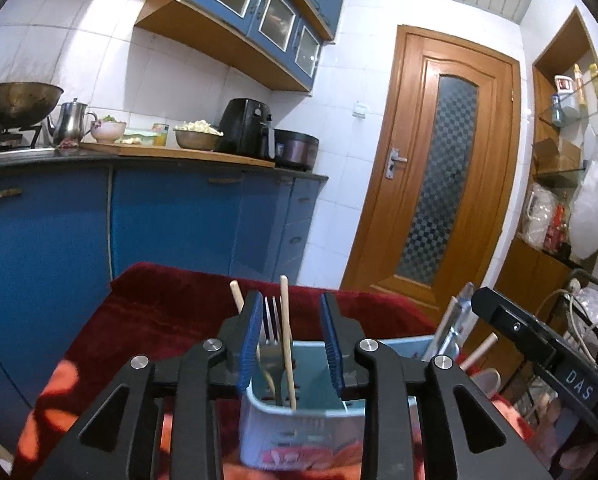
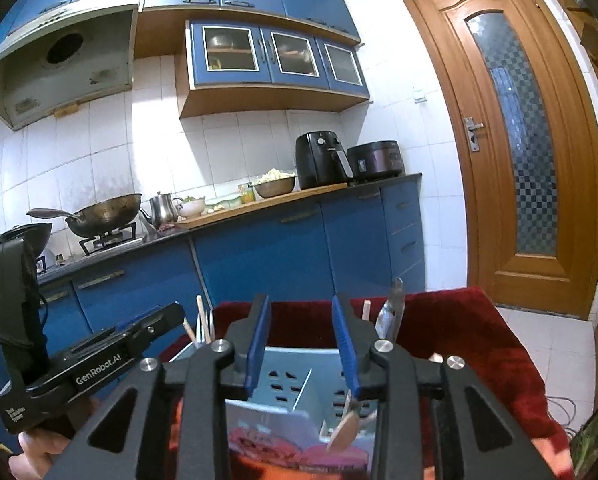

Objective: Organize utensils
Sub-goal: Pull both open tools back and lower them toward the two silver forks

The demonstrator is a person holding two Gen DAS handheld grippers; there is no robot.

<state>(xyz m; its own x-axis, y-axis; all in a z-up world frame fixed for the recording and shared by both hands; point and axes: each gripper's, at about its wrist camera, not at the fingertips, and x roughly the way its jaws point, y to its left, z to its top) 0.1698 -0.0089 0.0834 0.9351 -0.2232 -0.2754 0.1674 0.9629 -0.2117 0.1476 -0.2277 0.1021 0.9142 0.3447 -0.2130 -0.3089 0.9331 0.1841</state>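
Left gripper (image 1: 293, 338) jaws apart around fork (image 1: 272, 322) in caddy (image 1: 299, 436)

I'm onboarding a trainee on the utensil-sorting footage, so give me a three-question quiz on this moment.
1. True or false: the left gripper is clamped on the fork.
2. What does the light blue utensil holder stand on? A) red cloth B) black countertop C) floor tiles
3. In the left wrist view, which utensil stands right beside the fork, between the blue pads?

Key
1. False. The jaws stand apart; the fork stands in the holder just inside the left pad, unpressed.
2. A, the red cloth.
3. A wooden chopstick. The right gripper is open too, over another compartment.
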